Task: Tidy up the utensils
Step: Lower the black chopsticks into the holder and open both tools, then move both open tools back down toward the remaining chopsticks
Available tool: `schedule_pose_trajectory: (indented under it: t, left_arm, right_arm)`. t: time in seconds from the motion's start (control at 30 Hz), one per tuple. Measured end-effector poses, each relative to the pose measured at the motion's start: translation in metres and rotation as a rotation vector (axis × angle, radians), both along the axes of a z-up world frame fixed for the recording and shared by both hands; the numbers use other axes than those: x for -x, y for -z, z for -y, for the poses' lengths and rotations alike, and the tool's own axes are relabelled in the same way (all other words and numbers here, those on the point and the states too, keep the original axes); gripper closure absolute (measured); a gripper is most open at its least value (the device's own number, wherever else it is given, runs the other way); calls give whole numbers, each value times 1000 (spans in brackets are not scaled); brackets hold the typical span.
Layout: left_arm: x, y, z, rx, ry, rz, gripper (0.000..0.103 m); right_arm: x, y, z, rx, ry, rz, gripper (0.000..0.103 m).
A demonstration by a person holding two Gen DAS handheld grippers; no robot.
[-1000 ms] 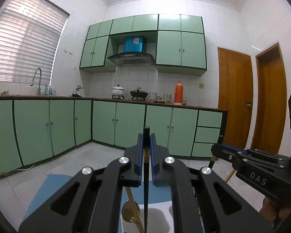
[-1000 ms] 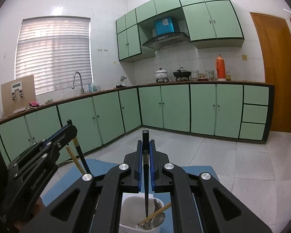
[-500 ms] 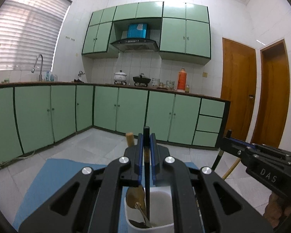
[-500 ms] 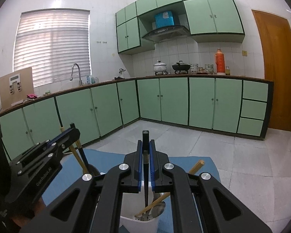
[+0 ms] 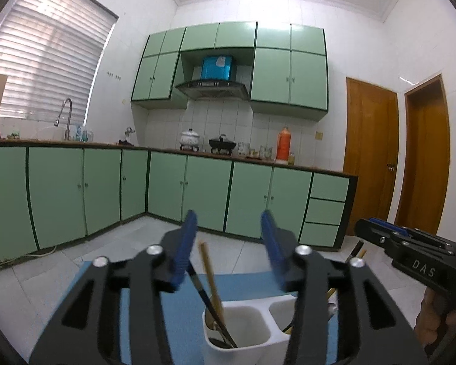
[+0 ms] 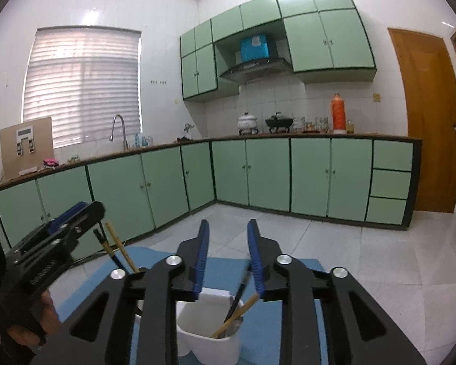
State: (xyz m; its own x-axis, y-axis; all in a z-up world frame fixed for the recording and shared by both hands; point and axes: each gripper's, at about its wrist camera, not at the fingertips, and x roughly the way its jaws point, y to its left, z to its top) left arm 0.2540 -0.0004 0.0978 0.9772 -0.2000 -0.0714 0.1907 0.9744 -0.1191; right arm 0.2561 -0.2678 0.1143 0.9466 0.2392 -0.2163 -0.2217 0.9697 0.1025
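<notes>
The white holder [image 5: 252, 331] sits low in the centre of both wrist views, on the blue mat [image 5: 173, 304], with two compartments side by side. In the left wrist view its left compartment carries a dark chopstick [image 5: 211, 307] and a wooden one [image 5: 211, 276], both leaning up and to the left, long axes steep but tilted. In the right wrist view the near compartment holds a dark stick [image 6: 236, 299] and a wooden stick [image 6: 237, 313] leaning up to the right.

My left gripper [image 5: 228, 252] hangs just above and behind the holder, jaws spread wide, gripping nothing; the sticks rise into the gap near its left finger. My right gripper [image 6: 228, 255] is likewise parted, less widely, and empty, directly over its compartment. I judge each equally near its own side.

Half a second ago both pairs of jaws were pinched on a dark chopstick held upright; now they have let go, and the sticks have dropped into the holder and tipped against its walls.
</notes>
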Motion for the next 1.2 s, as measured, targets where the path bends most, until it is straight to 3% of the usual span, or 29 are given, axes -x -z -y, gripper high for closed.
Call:
schedule_pose_trajectory:
  t: [0.17, 0.47, 0.6, 0.77, 0.97, 1.2]
  left_arm:
    - [34, -5, -7, 10, 10, 37, 33]
    - [101, 18, -12, -12, -3, 13, 15]
    - [125, 39, -16, -27, -8, -23, 12]
    - [151, 72, -18, -61, -23, -81, 7]
    - [172, 116, -29, -80, -47, -181, 6]
    - [197, 150, -44, -102, -80, -235, 6]
  right_arm:
    - [28, -3, 15, -18, 25, 34, 58]
    - [91, 20, 29, -59, 45, 46, 44]
    - [123, 42, 28, -49, 64, 44, 40]
    - [155, 74, 23, -28, 95, 18, 28]
    - [181, 113, 19, -14, 107, -53, 17]
    - [208, 157, 10, 2, 116, -117, 17]
